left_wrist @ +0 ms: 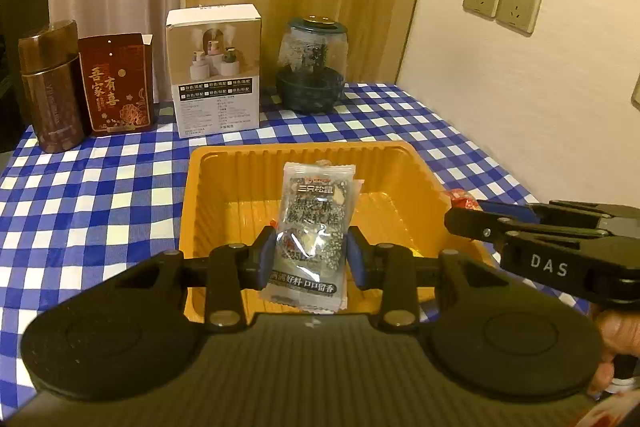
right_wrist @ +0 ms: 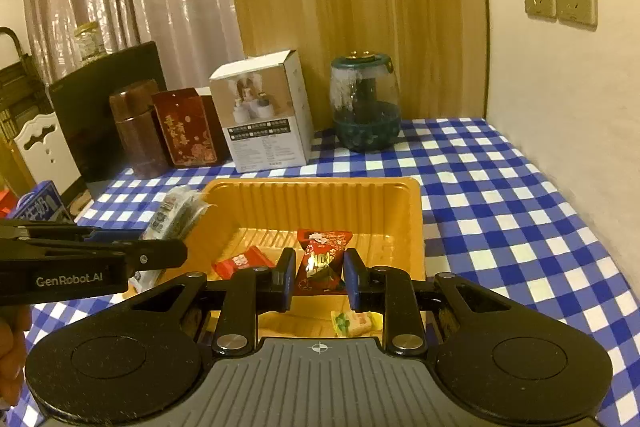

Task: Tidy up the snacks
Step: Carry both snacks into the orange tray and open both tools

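My left gripper (left_wrist: 312,255) is shut on a clear packet of black sesame cake (left_wrist: 314,223) and holds it over the orange plastic tray (left_wrist: 224,163). In the right wrist view the same packet (right_wrist: 172,215) shows at the tray's left rim (right_wrist: 320,183). My right gripper (right_wrist: 320,275) is shut on a red candy wrapper (right_wrist: 322,259) above the tray. A small red packet (right_wrist: 240,261) and a yellow-green candy (right_wrist: 354,323) lie on the tray floor. The right gripper also shows at the right of the left wrist view (left_wrist: 476,211).
At the table's back stand a brown tin (left_wrist: 52,87), a red box (left_wrist: 116,83), a white carton (left_wrist: 216,71) and a glass humidifier (left_wrist: 314,67). The blue checked cloth (left_wrist: 100,195) covers the table. A wall with sockets (left_wrist: 502,1) is on the right.
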A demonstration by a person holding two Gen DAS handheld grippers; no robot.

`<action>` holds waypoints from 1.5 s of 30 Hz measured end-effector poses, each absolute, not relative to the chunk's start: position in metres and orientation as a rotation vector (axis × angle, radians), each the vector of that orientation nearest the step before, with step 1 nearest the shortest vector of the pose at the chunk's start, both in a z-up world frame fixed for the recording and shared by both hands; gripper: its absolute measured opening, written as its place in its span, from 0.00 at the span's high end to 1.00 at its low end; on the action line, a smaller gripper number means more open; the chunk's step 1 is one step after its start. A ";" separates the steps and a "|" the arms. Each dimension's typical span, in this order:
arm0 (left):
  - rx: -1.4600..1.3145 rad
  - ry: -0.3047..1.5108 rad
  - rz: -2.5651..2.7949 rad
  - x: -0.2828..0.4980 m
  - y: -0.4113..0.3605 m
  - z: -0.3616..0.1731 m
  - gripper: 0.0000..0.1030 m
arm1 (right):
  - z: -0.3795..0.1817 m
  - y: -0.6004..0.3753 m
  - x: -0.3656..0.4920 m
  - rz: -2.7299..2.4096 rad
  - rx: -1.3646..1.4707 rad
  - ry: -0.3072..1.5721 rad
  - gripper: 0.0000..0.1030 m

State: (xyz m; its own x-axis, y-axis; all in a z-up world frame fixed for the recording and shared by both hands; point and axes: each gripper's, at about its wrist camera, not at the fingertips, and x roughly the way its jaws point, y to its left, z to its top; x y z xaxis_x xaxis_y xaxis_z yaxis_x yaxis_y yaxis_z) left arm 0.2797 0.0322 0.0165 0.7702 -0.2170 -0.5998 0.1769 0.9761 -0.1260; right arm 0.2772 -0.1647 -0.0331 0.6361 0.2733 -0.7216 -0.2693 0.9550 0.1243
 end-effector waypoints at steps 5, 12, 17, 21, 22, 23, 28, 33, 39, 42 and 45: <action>-0.067 0.672 -0.207 0.290 0.034 0.009 0.67 | -0.042 -0.163 0.288 0.301 0.013 0.843 0.75; -0.073 0.681 -0.213 0.299 0.033 0.002 0.67 | -0.049 -0.165 0.294 0.295 0.017 0.856 0.75; -0.069 0.684 -0.220 0.303 0.031 -0.001 0.64 | -0.049 -0.165 0.294 0.296 0.015 0.857 0.75; -0.060 0.667 -0.204 0.303 0.031 -0.001 0.54 | -0.049 -0.166 0.294 0.292 0.019 0.856 0.75; -0.061 0.665 -0.198 0.302 0.033 0.000 0.54 | -0.049 -0.167 0.294 0.291 0.020 0.856 0.75; -0.063 0.663 -0.193 0.302 0.035 0.001 0.54 | -0.049 -0.167 0.294 0.291 0.022 0.856 0.75; -0.076 0.669 -0.171 0.301 0.044 0.003 0.54 | -0.047 -0.168 0.294 0.292 0.031 0.850 0.75; -0.076 0.673 -0.164 0.300 0.049 0.002 0.54 | -0.046 -0.167 0.295 0.292 0.040 0.842 0.75; -0.078 0.671 -0.165 0.298 0.051 0.003 0.54 | -0.046 -0.165 0.295 0.302 0.048 0.833 0.75; -0.074 0.671 -0.163 0.297 0.051 0.002 0.54 | -0.046 -0.164 0.295 0.307 0.051 0.819 0.74; -0.073 0.671 -0.160 0.297 0.051 0.003 0.54 | -0.045 -0.164 0.295 0.319 0.069 0.804 0.64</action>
State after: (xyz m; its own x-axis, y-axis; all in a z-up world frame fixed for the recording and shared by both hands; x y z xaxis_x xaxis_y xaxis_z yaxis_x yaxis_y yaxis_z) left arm 0.2968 0.0511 0.0026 0.7716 -0.1707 -0.6128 0.1238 0.9852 -0.1185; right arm 0.2945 -0.1638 -0.0447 0.6492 0.3063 -0.6963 -0.2540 0.9501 0.1811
